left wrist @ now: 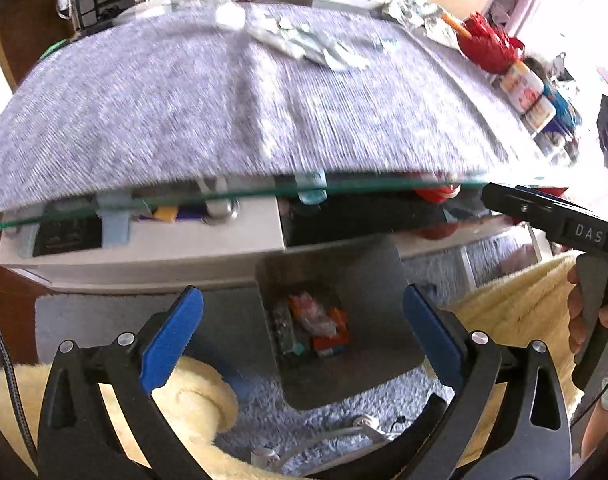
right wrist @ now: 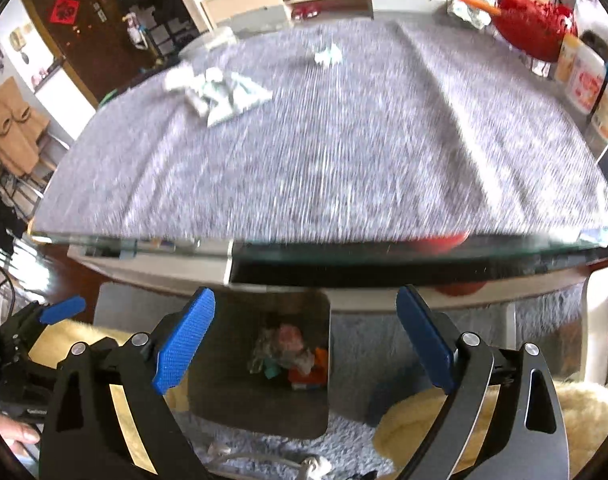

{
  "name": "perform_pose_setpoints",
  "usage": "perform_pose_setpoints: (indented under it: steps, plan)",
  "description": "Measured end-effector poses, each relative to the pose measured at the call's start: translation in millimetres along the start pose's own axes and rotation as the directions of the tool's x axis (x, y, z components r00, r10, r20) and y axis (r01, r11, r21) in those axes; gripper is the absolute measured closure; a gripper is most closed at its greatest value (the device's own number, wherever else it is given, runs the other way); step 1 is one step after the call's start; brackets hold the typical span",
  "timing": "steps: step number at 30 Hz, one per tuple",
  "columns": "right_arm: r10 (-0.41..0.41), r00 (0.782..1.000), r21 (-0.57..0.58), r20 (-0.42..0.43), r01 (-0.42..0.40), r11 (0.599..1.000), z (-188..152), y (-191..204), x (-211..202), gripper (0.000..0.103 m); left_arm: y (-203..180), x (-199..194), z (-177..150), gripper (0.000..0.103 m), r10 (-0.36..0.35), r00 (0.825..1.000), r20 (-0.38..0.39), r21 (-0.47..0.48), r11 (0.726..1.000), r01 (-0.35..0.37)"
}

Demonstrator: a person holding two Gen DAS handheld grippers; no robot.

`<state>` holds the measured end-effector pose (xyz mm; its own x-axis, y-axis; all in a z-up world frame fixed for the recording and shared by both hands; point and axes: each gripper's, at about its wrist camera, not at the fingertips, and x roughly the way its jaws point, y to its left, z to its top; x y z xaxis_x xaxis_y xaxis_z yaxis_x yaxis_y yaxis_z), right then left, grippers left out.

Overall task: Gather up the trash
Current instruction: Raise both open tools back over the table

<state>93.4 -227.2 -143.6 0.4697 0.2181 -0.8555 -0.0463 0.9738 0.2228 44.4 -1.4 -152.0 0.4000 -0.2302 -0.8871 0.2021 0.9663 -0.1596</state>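
While trash remains uncollected: left wrist view, left gripper point(left wrist: 302, 338), jaws wide, empty, above bin point(left wrist: 391, 364) holding wrappers point(left wrist: 315, 326); crumpled paper point(left wrist: 315, 46) far across grey surface point(left wrist: 184, 112), well apart. Right wrist view, right gripper point(right wrist: 304, 342), jaws wide, empty; bin below; crumpled paper, small wad point(right wrist: 327, 55) left on surface. Judged partly done.

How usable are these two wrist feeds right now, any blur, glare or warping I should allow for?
Left wrist view: the grey woven tablecloth is streaked by motion blur, window glare washes out the right edge, and the fisheye bows the glass table edge. Right wrist view: the same streaking; the crumpled pale paper scraps look soft, while the square dark bin below stays readable.
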Motion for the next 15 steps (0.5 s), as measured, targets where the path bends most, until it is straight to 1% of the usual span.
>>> perform_pose_setpoints:
  steps: [7,15]
  plan:
    - [-0.006,0.999,-0.004,0.054,0.006,1.0,37.6,0.0,-4.4,0.01,13.4,-12.3,37.8,0.008,0.022,0.998,0.052,-0.017,1.0,-0.021]
    - [-0.012,0.997,-0.002,0.078,0.012,1.0,80.6,1.1,10.8,0.01,26.6,-10.1,85.9,0.008,0.051,0.995,0.087,-0.018,0.999,-0.05]
